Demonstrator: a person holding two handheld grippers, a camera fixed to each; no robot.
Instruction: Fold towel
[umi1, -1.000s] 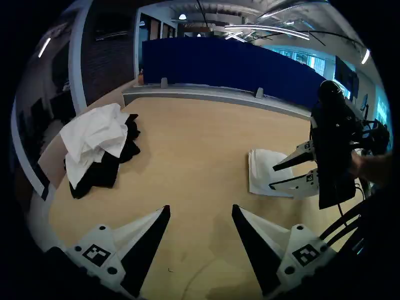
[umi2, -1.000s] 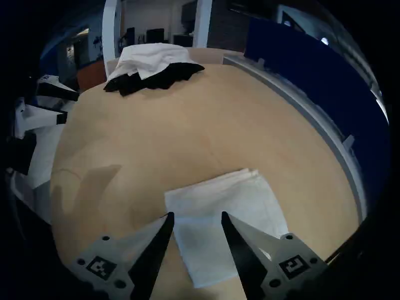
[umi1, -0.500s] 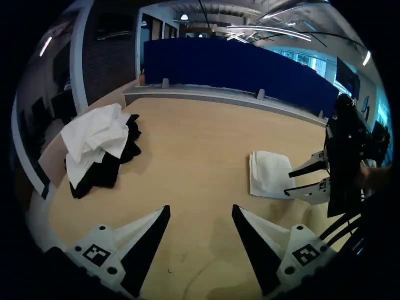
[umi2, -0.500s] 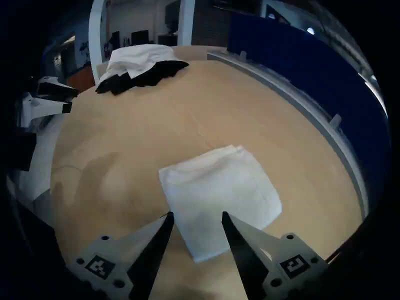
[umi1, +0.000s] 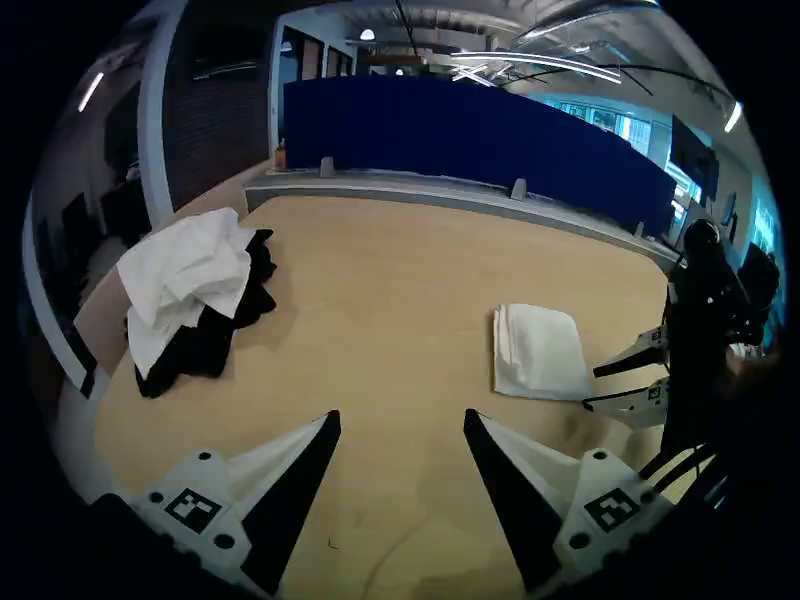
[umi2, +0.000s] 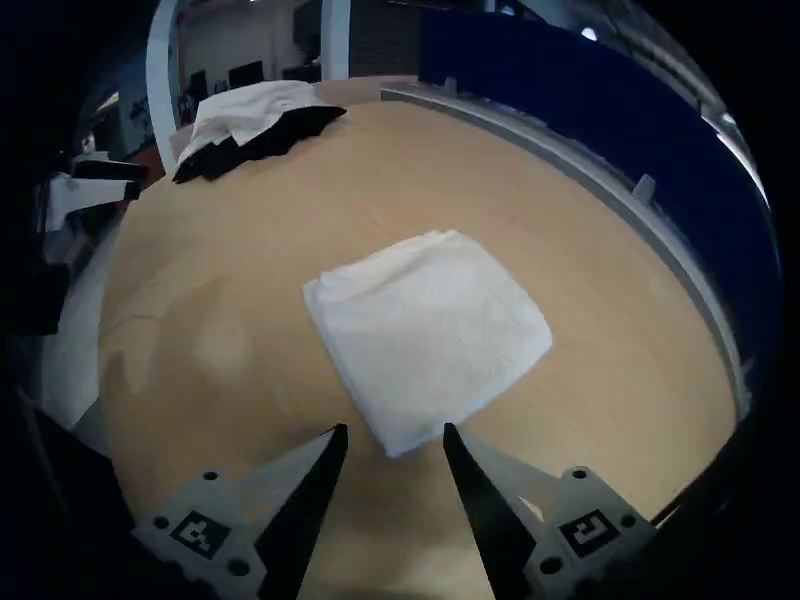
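Observation:
A folded white towel (umi2: 428, 332) lies flat on the wooden table (umi2: 220, 300), just beyond my right gripper (umi2: 395, 445), which is open with nothing between its fingers. In the left gripper view the same towel (umi1: 540, 350) sits right of centre, with the right gripper (umi1: 615, 386) drawn back at its right edge. My left gripper (umi1: 400, 430) hovers open over bare table (umi1: 400, 280), well short of the towel. The left gripper (umi2: 115, 180) shows far off at the left edge of the right gripper view.
A heap of white and black cloth (umi1: 195, 295) lies at the table's left side, seen far off in the right gripper view (umi2: 255, 125). A blue partition (umi1: 470, 130) and grey ledge (umi1: 440, 190) border the far edge.
My right gripper has drawn back off the towel, which now lies wholly in front of its fingertips. The left gripper has stayed put.

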